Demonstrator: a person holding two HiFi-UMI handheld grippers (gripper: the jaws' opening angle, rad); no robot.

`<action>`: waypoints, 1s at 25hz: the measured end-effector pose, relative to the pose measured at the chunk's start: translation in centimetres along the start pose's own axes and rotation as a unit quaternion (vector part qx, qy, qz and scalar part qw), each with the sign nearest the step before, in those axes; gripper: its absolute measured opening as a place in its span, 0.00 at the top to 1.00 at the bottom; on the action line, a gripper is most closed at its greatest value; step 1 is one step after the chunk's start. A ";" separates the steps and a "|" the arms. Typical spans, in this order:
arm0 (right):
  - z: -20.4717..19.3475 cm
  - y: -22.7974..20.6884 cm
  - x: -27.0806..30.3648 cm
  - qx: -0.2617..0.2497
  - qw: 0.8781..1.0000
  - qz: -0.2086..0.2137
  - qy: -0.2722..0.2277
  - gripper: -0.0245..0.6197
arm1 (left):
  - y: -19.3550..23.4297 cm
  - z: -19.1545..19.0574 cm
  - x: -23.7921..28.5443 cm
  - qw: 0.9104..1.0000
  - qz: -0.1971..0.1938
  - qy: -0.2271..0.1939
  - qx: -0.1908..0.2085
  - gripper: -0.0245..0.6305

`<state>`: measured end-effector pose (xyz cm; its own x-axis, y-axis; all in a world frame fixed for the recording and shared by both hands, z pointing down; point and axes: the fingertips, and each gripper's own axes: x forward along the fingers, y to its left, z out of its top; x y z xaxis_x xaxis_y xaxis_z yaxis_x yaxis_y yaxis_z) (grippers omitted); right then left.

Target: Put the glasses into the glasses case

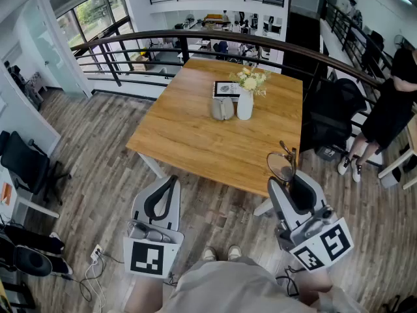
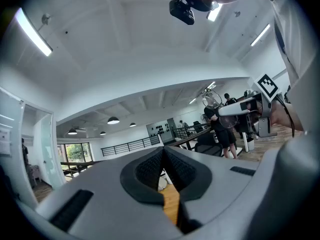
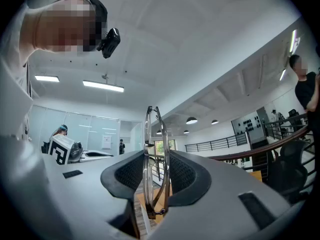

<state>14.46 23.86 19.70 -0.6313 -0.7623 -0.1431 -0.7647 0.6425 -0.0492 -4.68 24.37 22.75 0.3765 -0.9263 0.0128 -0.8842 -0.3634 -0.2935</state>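
In the head view we hold the left gripper point(image 1: 168, 189) off the near edge of the wooden table point(image 1: 189, 142), and the right gripper point(image 1: 293, 175) carries the glasses point(image 1: 281, 166) at that edge. The glasses case point(image 1: 222, 108) stands well apart from them, just beside a white vase point(image 1: 245, 104). In the left gripper view the jaws meet on nothing. In the right gripper view the folded glasses stand upright, clenched between the pads.
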 end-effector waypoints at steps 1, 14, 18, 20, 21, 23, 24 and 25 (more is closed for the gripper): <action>0.0 -0.1 -0.1 0.002 1.000 0.001 0.000 0.73 | -0.1 0.0 0.0 1.000 0.000 0.001 0.000 0.94; -0.2 -3.4 -2.5 0.015 1.000 -0.001 0.008 0.73 | -3.2 0.8 1.4 1.000 0.010 0.010 -0.006 0.94; -0.9 -3.6 -3.2 0.009 1.000 0.001 0.017 0.73 | -4.8 0.9 1.5 1.000 0.000 0.012 0.002 0.94; -1.1 -3.3 -3.3 0.010 1.000 0.002 0.017 0.73 | -5.2 0.9 1.1 1.000 -0.003 0.013 0.007 0.94; -1.2 -3.3 -3.3 0.013 1.000 0.003 0.018 0.73 | -5.3 1.0 1.1 1.000 -0.003 0.014 0.009 0.94; -1.5 -3.6 -3.4 0.020 1.000 0.005 0.020 0.73 | -5.7 0.9 1.2 1.000 -0.003 0.016 0.010 0.94; -1.7 -3.7 -3.5 0.023 1.000 0.005 0.021 0.73 | -6.0 0.9 1.4 1.000 -0.005 0.017 0.010 0.94; -2.0 -3.8 -3.6 0.024 0.999 0.006 0.022 0.73 | -6.2 0.8 1.4 1.000 -0.009 0.017 0.011 0.94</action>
<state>19.37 24.03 22.36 -0.6464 -0.7565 -0.0998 -0.7506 0.6539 -0.0954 1.60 25.39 23.86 0.3818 -0.9229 0.0502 -0.8711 -0.3775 -0.3143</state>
